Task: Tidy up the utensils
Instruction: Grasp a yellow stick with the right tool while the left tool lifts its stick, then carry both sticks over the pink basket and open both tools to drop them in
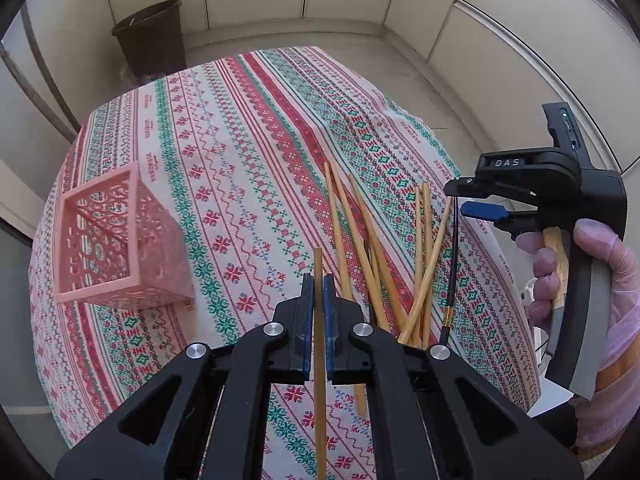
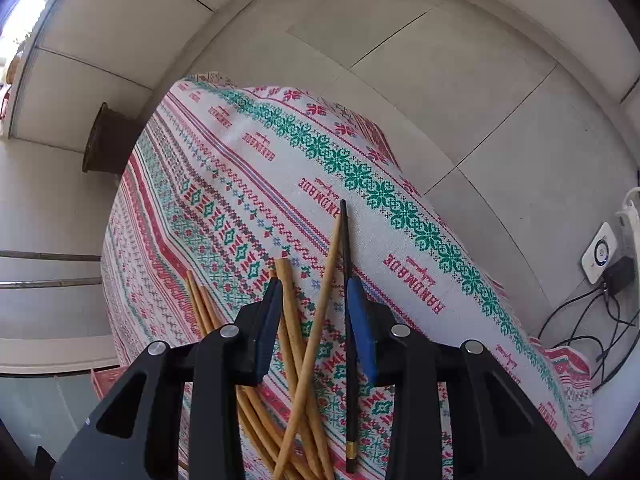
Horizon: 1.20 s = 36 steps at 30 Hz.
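My left gripper (image 1: 318, 280) is shut on one wooden chopstick (image 1: 319, 400), which runs lengthwise between its blue pads, lifted above the patterned tablecloth (image 1: 240, 140). A pink lattice basket (image 1: 116, 240) stands at the left of the table. Several wooden chopsticks (image 1: 360, 240) lie in a loose pile at the centre right, with one black chopstick (image 1: 452, 264) at the pile's right edge. My right gripper (image 1: 460, 199), held by a gloved hand (image 1: 592, 264), hovers over that pile. In the right wrist view its jaws (image 2: 316, 292) stand partly apart. The black chopstick (image 2: 348, 340) lies along the right pad, and wooden chopsticks (image 2: 308, 344) lie between the fingers.
A dark waste bin (image 1: 152, 36) stands on the floor beyond the table's far left corner. A white device, plug and cables (image 2: 600, 256) lie on the floor past the table's right edge. The tablecloth hangs over the edges, and bare cloth lies between basket and pile.
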Each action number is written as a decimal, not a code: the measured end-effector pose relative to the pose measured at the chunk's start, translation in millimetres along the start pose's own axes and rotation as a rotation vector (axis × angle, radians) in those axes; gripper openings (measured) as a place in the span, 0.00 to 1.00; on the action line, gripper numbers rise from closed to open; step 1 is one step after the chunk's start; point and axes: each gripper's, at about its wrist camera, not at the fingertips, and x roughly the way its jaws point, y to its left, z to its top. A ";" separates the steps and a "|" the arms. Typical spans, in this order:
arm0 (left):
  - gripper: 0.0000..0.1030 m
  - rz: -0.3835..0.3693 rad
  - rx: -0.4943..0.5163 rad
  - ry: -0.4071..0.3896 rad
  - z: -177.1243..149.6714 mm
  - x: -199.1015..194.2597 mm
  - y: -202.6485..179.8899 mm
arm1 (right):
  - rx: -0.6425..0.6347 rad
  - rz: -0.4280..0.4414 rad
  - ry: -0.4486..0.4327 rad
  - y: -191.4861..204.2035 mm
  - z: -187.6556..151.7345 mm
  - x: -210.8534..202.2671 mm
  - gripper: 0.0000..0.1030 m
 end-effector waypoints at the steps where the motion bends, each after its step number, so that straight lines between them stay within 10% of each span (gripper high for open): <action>1: 0.04 -0.006 0.001 -0.002 1.0 -1.8 0.0 | -0.009 -0.001 -0.008 1.9 -0.5 -2.5 0.33; 17: 0.04 -0.001 -0.019 -0.033 -6.0 -20.2 13.0 | -0.114 -0.055 -0.034 23.6 -19.8 22.4 0.06; 36: 0.04 -0.049 -0.036 -0.385 -34.8 -181.6 32.0 | -0.451 0.153 -0.406 76.2 -112.4 -189.1 0.06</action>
